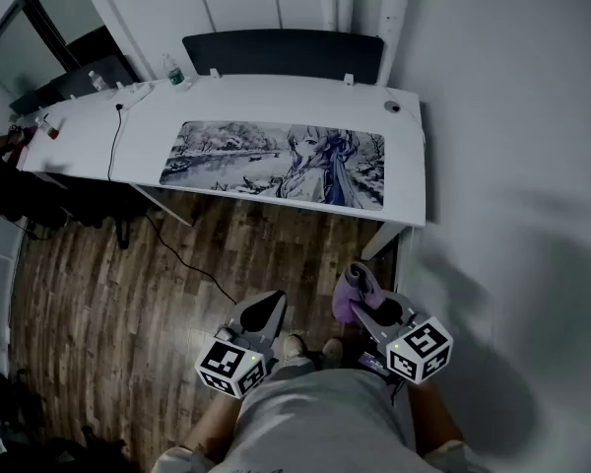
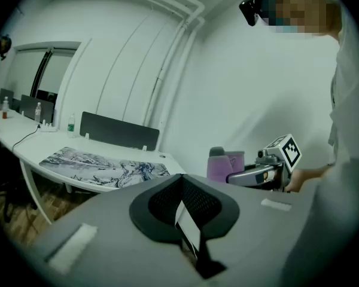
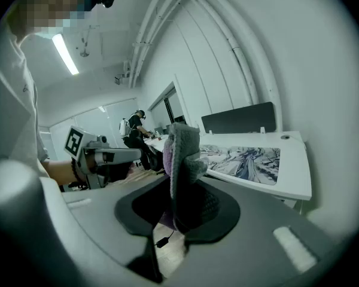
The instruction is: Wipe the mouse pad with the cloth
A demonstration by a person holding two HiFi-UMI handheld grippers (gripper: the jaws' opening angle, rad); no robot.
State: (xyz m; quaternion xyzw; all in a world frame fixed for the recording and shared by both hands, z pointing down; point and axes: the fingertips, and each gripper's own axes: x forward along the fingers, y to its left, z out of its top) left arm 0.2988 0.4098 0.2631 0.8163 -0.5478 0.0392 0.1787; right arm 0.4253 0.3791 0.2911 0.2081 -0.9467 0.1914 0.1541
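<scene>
Right gripper [image 3: 180,203]: you're clamping the fuzzy purple-grey cloth [image 3: 182,151] upright btwn its jaws, low by your waist. Left gripper [image 2: 183,203]: jaws are sitting together w/ nothing btwn them. Long grey illustrated mouse pad [image 1: 274,161] is lying flat on the white desk [image 1: 143,138], far ahead, well apart from both grippers.

A white table [image 1: 406,183] stands on a wood-plank floor [image 1: 98,294]. An illustrated mouse pad [image 1: 276,163] lies flat across its middle, with a black cable [image 1: 112,144] near the left end and a plastic bottle [image 1: 173,70] at the back edge.
</scene>
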